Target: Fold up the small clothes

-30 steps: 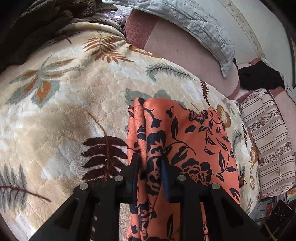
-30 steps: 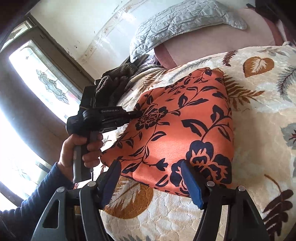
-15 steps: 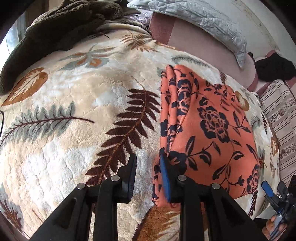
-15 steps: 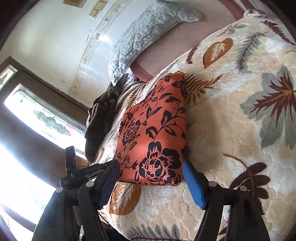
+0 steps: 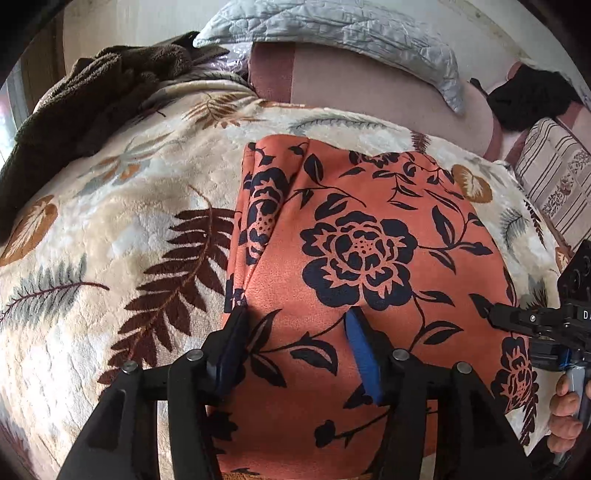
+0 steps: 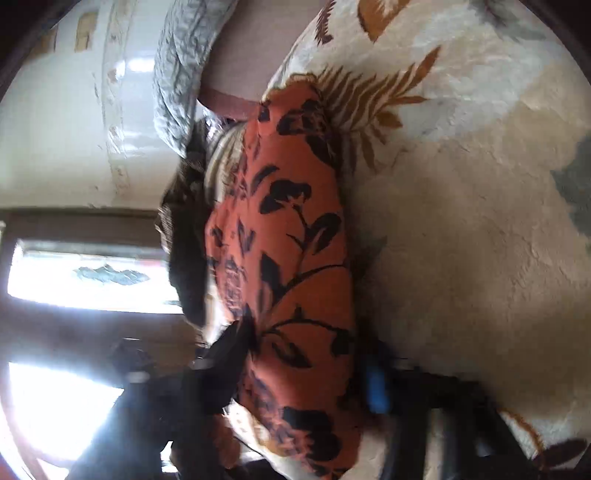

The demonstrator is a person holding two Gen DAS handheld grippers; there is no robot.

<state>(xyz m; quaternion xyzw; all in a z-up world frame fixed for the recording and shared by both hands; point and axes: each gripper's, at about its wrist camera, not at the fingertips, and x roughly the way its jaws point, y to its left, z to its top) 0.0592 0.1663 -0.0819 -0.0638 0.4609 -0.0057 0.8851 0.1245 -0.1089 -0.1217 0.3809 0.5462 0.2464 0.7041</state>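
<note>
A folded orange garment with a dark floral print (image 5: pixel 362 251) lies flat on the leaf-patterned blanket (image 5: pixel 110 240). My left gripper (image 5: pixel 295 347) is open, its jaws spread over the garment's near left part, one finger (image 5: pixel 231 343) at the left folded edge. My right gripper (image 6: pixel 306 365) is open and straddles the garment's (image 6: pixel 284 240) near edge; this view is blurred and rolled sideways. The right gripper also shows in the left wrist view (image 5: pixel 535 325) at the garment's right edge, held by a hand.
A grey quilted pillow (image 5: pixel 332 33) lies at the back on a pink sheet (image 5: pixel 362 92). A dark brown fleece (image 5: pixel 85 107) is heaped at the back left. A striped cushion (image 5: pixel 554 184) and black cloth (image 5: pixel 528 99) are at the right. A bright window (image 6: pixel 92 277) is beyond.
My left gripper has opened wide and shifted right over the garment. My right gripper has rolled sideways and moved in onto the garment's near edge.
</note>
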